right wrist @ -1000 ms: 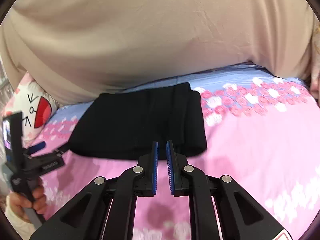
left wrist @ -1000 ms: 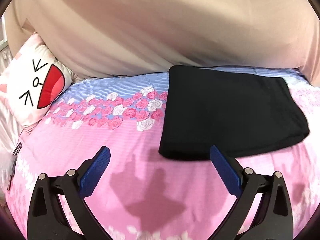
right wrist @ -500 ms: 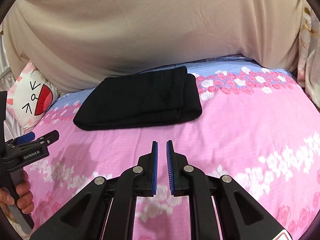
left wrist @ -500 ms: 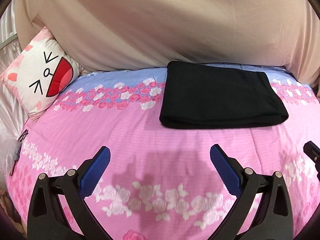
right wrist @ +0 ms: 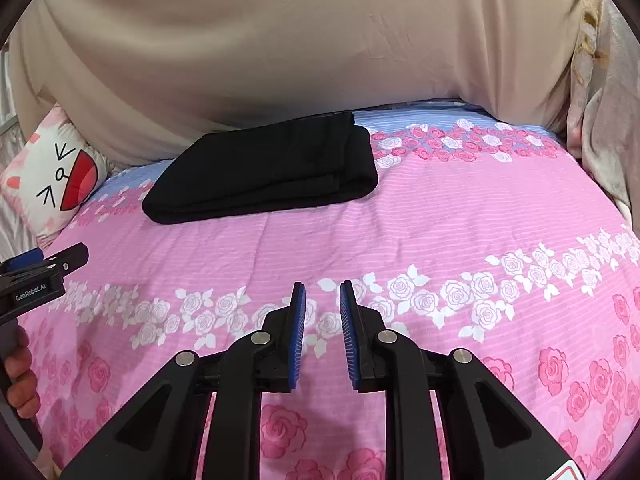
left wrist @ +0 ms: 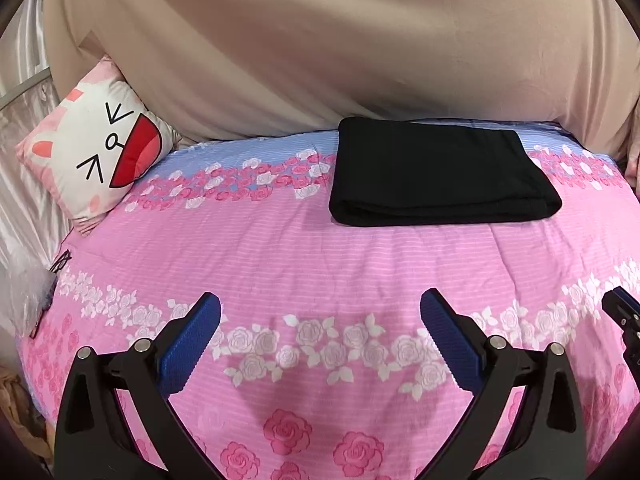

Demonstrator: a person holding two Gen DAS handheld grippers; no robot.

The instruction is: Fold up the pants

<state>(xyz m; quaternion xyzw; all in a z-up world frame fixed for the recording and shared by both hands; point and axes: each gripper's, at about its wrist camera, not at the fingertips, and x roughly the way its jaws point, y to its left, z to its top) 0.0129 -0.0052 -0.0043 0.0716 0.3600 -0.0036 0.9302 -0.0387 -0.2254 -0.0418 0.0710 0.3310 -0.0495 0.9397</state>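
Note:
Black pants lie folded in a flat rectangle at the far side of the pink floral bed, near the beige drape. They also show in the right wrist view. My left gripper is wide open and empty, well back from the pants above the bedspread. My right gripper is empty, its blue pads slightly parted, also well back from the pants. The left gripper shows at the left edge of the right wrist view, and the right gripper's tip at the right edge of the left wrist view.
A white cat-face pillow leans at the bed's far left corner; it also shows in the right wrist view. A beige drape hangs behind the bed. Pale curtains hang at the right.
Both grippers have pulled back from the folded pants, which now look smaller and farther. The right gripper's pads have parted slightly from nearly closed. The pants have not moved.

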